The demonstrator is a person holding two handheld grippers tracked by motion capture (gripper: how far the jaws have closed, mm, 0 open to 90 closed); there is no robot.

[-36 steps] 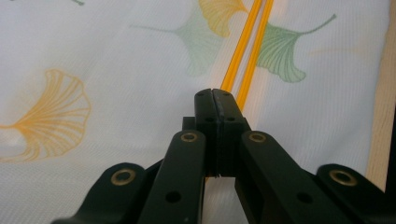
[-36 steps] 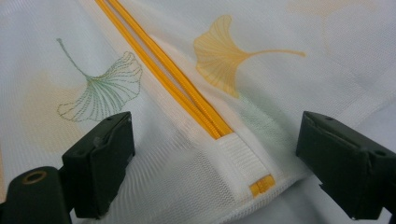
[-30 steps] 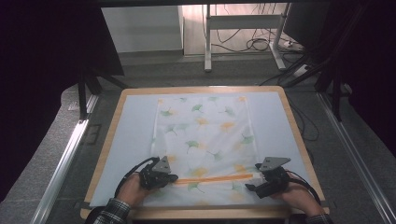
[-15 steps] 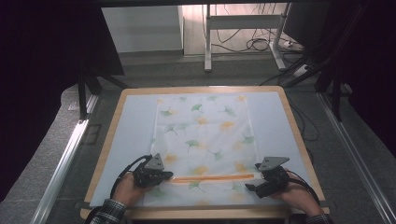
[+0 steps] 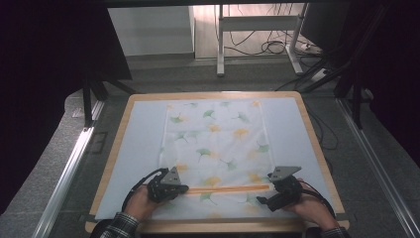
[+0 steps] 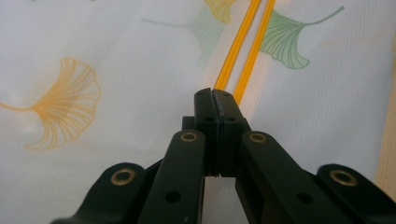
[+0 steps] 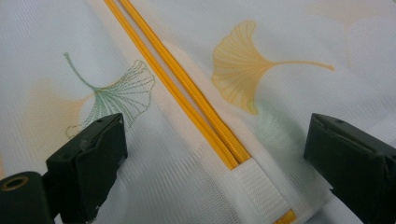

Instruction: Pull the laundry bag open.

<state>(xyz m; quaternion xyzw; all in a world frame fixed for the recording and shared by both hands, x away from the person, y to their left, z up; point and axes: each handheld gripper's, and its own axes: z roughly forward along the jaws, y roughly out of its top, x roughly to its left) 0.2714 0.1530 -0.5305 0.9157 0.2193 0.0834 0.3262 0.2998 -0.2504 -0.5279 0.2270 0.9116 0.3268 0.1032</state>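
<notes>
A white mesh bag (image 5: 218, 144) printed with ginkgo leaves lies flat on the table, its orange zipper (image 5: 228, 189) running across near the front edge. My left gripper (image 5: 184, 188) is shut, with its tips (image 6: 214, 95) at the zipper's (image 6: 243, 42) left end; they hide whatever lies between them. My right gripper (image 5: 267, 194) is open at the zipper's right end. Its jaws have just been opening and now straddle the zipper (image 7: 187, 88) and its white end tab (image 7: 261, 191) without touching them.
The bag rests on a pale mat (image 5: 143, 129) over a wood-rimmed table (image 5: 113, 148). Metal rails (image 5: 69, 173) run along both sides of the table. Desk legs and cables (image 5: 277, 47) stand on the floor beyond the far edge.
My left hand shifted slightly to the left and came back to the zipper's end. The right hand stayed where it was, and the bag has not moved.
</notes>
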